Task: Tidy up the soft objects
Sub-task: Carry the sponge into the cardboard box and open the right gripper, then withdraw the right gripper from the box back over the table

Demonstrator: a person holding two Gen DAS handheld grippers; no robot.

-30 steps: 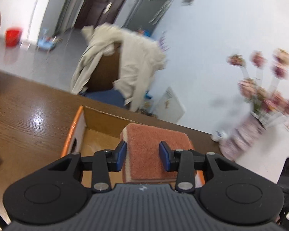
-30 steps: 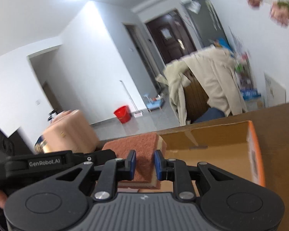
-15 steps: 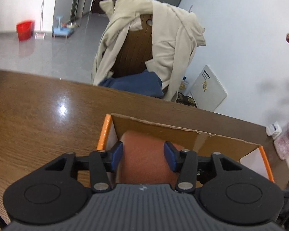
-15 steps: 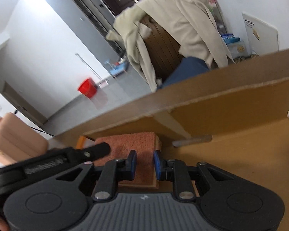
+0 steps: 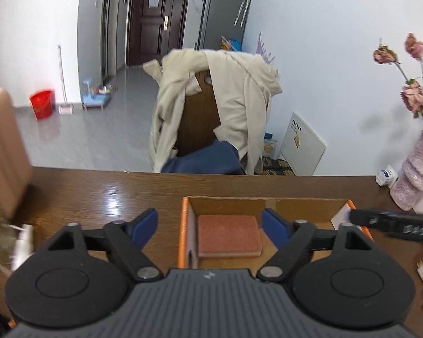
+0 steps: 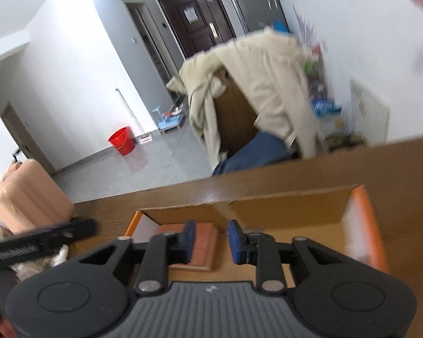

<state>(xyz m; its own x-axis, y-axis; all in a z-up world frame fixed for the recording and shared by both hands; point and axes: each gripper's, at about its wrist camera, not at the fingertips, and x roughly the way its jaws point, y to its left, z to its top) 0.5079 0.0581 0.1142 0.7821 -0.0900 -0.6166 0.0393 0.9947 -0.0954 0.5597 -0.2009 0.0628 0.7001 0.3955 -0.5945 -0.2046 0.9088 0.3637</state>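
A reddish-brown sponge pad [image 5: 228,235] lies flat in the left end of an open cardboard box [image 5: 304,205] with orange edges. My left gripper [image 5: 211,226] hovers above and in front of it, its jaws opening wide, nothing pressed between them. In the right wrist view the same sponge [image 6: 204,243] rests on the box [image 6: 284,207] floor; my right gripper [image 6: 210,239] is pulled back with its jaws opening, the left fingertip [image 6: 189,238] in front of the sponge, no grip on it.
The box sits on a brown wooden table [image 5: 98,191]. A pink vase [image 5: 417,180] with flowers and a small white bottle [image 5: 386,175] stand at the table's right. A chair draped with a beige coat [image 5: 225,107] is behind. A peach suitcase [image 6: 28,194] is at left.
Both grippers let go of the sponge and drew back; it now lies flat in the box. Both sets of jaws have widened.
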